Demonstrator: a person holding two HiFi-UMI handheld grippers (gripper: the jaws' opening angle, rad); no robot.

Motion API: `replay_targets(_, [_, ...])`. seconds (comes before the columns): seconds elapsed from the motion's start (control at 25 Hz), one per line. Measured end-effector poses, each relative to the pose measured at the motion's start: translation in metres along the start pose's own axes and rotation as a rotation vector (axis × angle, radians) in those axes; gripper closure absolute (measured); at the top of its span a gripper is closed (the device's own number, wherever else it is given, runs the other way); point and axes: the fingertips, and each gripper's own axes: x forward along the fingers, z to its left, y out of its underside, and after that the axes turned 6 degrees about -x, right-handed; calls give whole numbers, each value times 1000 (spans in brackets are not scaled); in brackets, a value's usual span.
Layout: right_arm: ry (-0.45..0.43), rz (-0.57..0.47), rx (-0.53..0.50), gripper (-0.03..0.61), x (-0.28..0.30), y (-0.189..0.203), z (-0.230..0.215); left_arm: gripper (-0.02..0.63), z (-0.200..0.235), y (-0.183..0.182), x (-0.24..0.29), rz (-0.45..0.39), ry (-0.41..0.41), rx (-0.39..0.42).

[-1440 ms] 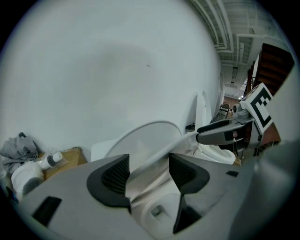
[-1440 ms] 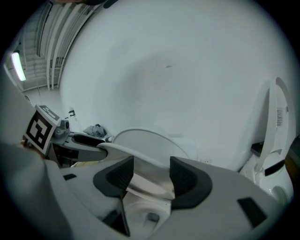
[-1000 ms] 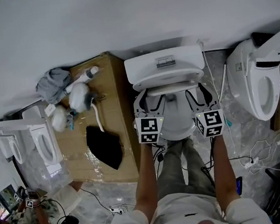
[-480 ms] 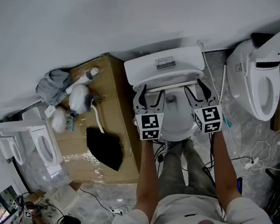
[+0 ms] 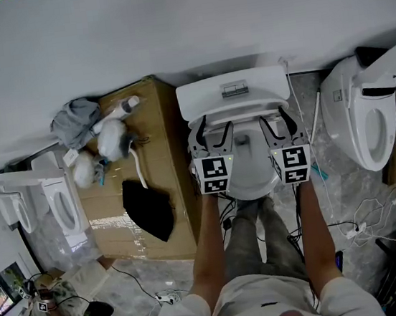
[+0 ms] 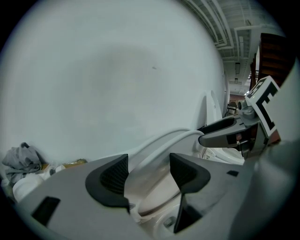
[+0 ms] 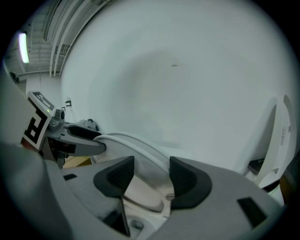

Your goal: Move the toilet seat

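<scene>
Left gripper (image 5: 213, 125) and right gripper (image 5: 274, 117) each pinched a side of the white plastic toilet seat (image 6: 157, 147), tilted up off the white ceramic bowl (image 5: 249, 176). Only gripper views showed me rim between pads (image 6: 112, 176); head view alone showed the grey rectangular flush button (image 5: 233, 87) behind.

The person wears a pale short-sleeved shirt (image 5: 264, 302) and grey-green trousers (image 5: 247, 245). The left gripper (image 5: 215, 131) and right gripper (image 5: 278, 123) are grey with black ribbed pads (image 6: 115, 174). Each carries a white cube (image 5: 213, 175) printed with black square markers.
</scene>
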Motion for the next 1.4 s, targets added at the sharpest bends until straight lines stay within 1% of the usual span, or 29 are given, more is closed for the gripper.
replay_targets(0.28, [30,3,-37,323,4,-4,0,336,1,0,2,5,-23,-1])
replay_targets(0.48, [45,16,-60,323,9,-6,-2,336,3,-2,2,14,-65,38])
replay_targets(0.68, [49,22,-78,324,15,-7,-3,337,4,-2,5,21,-83,53])
replay_targets(0.92, [61,30,-110,322,19,-11,-5,337,3,-2,1,14,-82,43])
replay_targets(1.04, [60,18,-124,323,15,-13,-4,337,1,-5,-5,1,-78,38])
replay_targets(1.24, [46,-4,-116,324,-6,-20,3,337,-6,-13,-24,-35,-61,25])
replay_targets(1.4, [29,-25,-118,332,-34,-29,14,339,-14,-23,-45,-65,-37,16])
